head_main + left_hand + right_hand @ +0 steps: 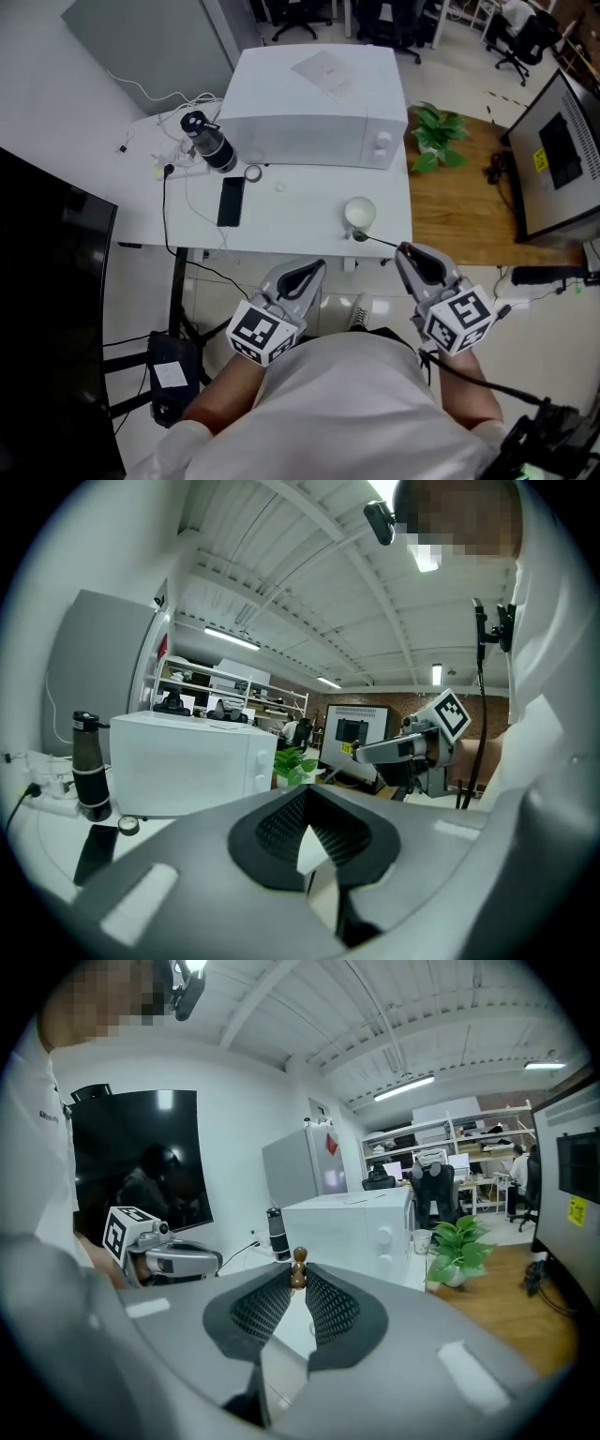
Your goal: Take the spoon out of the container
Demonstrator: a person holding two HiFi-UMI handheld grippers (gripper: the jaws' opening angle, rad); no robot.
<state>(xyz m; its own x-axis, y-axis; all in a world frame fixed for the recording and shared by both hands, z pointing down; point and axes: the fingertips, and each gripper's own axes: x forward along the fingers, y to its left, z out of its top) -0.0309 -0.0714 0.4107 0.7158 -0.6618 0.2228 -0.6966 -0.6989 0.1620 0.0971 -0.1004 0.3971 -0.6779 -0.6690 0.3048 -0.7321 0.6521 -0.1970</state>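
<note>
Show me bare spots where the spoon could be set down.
The widest free patch is the white table's front strip between phone and cup, ahead of the microwave. A narrow strip lies between the cup and the table's right edge. The wooden desk in front of the plant is bare too. The left rear corner is crowded: bottle, tape roll, cables.

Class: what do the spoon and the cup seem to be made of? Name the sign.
Spoon: probably wood at the handle end, brown, turned knobs, slight sheen. Cup: glazed ceramic or plastic, smooth plain white; cannot tell which.
</note>
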